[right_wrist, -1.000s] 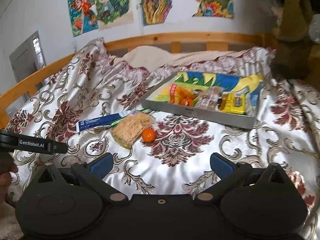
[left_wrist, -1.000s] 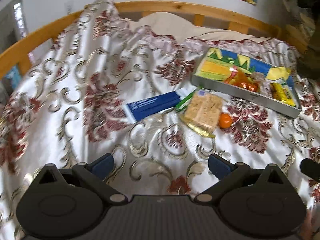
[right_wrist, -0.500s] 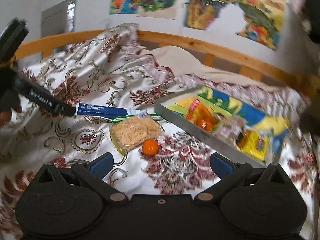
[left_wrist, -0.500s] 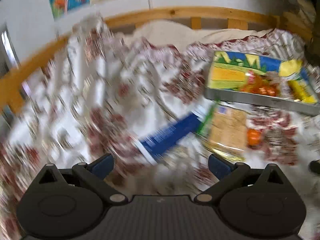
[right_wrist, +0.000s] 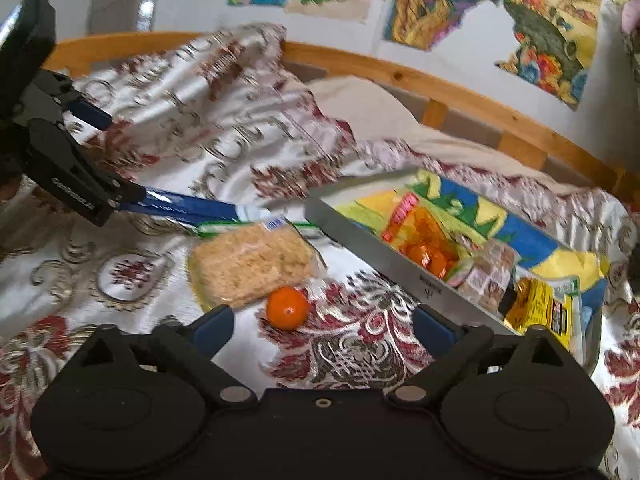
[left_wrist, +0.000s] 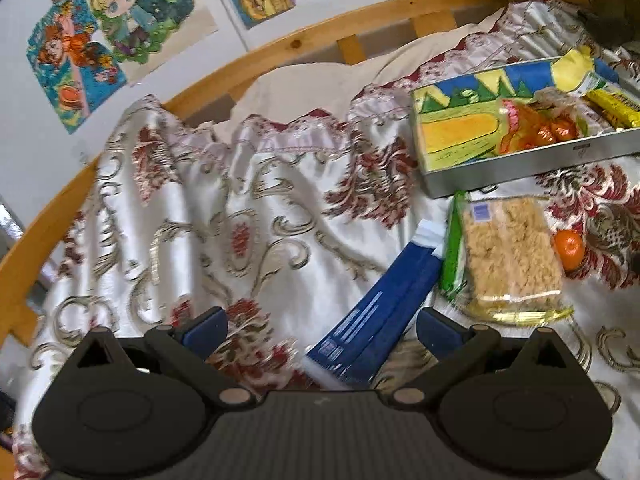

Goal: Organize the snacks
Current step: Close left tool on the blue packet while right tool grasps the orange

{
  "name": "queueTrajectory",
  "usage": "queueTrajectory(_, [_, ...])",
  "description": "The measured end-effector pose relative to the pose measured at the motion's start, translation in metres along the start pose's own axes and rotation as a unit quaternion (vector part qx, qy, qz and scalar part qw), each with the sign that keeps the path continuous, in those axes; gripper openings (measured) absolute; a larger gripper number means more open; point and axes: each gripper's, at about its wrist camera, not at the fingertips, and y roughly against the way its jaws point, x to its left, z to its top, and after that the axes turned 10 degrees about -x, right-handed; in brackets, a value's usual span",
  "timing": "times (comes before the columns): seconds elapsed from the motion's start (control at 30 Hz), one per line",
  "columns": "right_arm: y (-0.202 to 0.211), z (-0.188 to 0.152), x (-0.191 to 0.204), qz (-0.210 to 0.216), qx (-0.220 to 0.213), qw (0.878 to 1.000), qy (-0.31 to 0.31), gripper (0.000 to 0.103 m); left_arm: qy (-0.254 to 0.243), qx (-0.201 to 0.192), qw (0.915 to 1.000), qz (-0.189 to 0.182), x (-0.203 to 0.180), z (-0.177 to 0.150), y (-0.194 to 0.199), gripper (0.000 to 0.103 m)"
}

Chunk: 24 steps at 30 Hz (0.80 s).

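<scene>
On the floral bedspread, a blue packet (left_wrist: 380, 312) lies between the fingers of my open left gripper (left_wrist: 322, 332), untouched by the pads. Beside it lie a thin green packet (left_wrist: 452, 248), a clear pack of rice crackers (left_wrist: 508, 256) and a small orange (left_wrist: 568, 250). My right gripper (right_wrist: 323, 326) hovers low with the orange (right_wrist: 287, 307) just ahead between its fingers; its jaws are closing and touch nothing. The metal tray (right_wrist: 380, 256) on the right holds a bag of orange sweets (right_wrist: 424, 236) and a yellow packet (right_wrist: 540, 312). The left gripper (right_wrist: 120, 160) straddles the blue packet (right_wrist: 188, 204).
A curved wooden bed rail (left_wrist: 280, 52) runs behind the bedspread, with a beige pillow (left_wrist: 320, 84) against it. Colourful posters (left_wrist: 120, 20) hang on the white wall. The tray (left_wrist: 520, 160) sits close to the rice crackers (right_wrist: 252, 264).
Both grippers have rolled and come down closer to the bed. The left one now has the blue packet between its fingers. The right one has neared the orange, its jaws slightly narrower.
</scene>
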Motion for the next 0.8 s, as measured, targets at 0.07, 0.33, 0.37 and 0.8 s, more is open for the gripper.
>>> queueTrajectory(0.07, [-0.004,-0.001,0.002,0.0,0.003,1.0,0.0,0.09,-0.007,-0.008,0.9998,-0.018,-0.003,0.0,-0.006,0.103])
queueTrajectory(0.33, [-0.018,-0.005,0.002,-0.012,0.006,1.0,-0.009,0.085,-0.055,0.007,0.9967,-0.058,-0.007,0.008,-0.045,0.102])
queueTrajectory(0.37, [-0.021,-0.006,0.001,-0.014,0.007,1.0,-0.012,0.085,-0.051,0.01,0.9968,-0.061,-0.006,0.009,-0.049,0.102])
queueTrajectory(0.8, [-0.057,-0.014,0.01,-0.003,0.036,0.999,-0.008,0.065,-0.088,0.013,0.9914,-0.097,-0.018,-0.008,-0.057,0.091])
